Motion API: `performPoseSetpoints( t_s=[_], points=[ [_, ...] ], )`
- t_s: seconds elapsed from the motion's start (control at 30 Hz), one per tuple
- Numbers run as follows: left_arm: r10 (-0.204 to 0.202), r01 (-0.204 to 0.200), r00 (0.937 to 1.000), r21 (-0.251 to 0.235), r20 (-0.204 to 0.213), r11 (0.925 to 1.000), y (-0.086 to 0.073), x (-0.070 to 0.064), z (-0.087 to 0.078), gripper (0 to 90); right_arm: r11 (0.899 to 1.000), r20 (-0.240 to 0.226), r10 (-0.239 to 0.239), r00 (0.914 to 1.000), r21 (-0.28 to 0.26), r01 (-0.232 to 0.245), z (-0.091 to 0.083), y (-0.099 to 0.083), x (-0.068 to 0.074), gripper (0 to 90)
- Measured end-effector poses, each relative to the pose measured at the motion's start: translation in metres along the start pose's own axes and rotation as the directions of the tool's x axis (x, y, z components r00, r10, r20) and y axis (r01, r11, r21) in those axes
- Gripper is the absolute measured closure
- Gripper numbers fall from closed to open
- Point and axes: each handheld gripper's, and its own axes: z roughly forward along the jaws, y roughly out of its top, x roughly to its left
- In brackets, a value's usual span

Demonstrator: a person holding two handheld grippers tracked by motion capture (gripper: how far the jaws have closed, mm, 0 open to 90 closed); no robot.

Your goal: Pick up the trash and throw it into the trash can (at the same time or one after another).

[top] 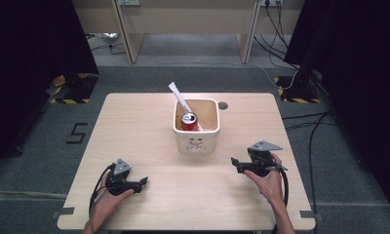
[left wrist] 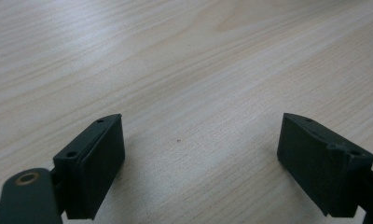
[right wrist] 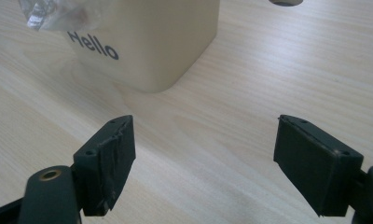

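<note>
While both grippers idle, I count one bin (top: pixel 197 139), one can (top: pixel 189 120) and one stick (top: pixel 180 99) on the table (top: pixel 134 131).

I hold the left gripper (top: pixel 143 182) low at the near left with its jaws spread wide over bare wood, nothing between them. I hold the right gripper (top: pixel 234 161) at the near right, jaws equally wide and empty, aimed at the bin, which stands mid-table and is printed "Hello". One red can stands inside it, and one white stick leans out over its far rim. One round hole (top: pixel 223 105) sits just beside the bin's far right corner. Nothing lies between either gripper and the bin.
</note>
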Motion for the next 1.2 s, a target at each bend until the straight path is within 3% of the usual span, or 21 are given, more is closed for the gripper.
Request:
performPoseSetpoints(
  t_s=[0.2, 0.63, 0.8, 0.93, 1.07, 1.2],
  points=[
    [0.0, 0.0, 1.0, 0.0, 0.0, 1.0, 0.0, 0.0, 0.0, 14.1, 0.999, -0.004, 0.006, 1.0, 0.033, -0.006, 0.005, -0.013, 0.002, 20.3],
    [0.0, 0.0, 1.0, 0.0, 0.0, 1.0, 0.0, 0.0, 0.0, 14.1, 0.996, 0.061, -0.03, 0.9977, 0.085, 0.025, 0.012, -0.032, 0.007, 17.2],
    [0.0, 0.0, 1.0, 0.0, 0.0, 1.0, 0.0, 0.0, 0.0, 14.1, 0.987, 0.093, -0.068, 0.9934, 0.152, 0.053, 0.018, -0.038, 0.01, 16.4],
    [0.0, 0.0, 1.0, 0.0, 0.0, 1.0, 0.0, 0.0, 0.0, 14.1, 0.99, 0.085, -0.041, 0.9956, 0.14, 0.029, 0.019, -0.042, 0.01, 15.8],
    [0.0, 0.0, 1.0, 0.0, 0.0, 1.0, 0.0, 0.0, 0.0, 14.1, 0.994, 0.086, -0.038, 0.9955, 0.107, 0.029, 0.019, -0.046, 0.009, 14.6],
    [0.0, 0.0, 1.0, 0.0, 0.0, 1.0, 0.0, 0.0, 0.0, 14.1, 0.994, 0.098, -0.031, 0.9947, 0.107, 0.021, 0.019, -0.047, 0.011, 14.5]
  ],
)
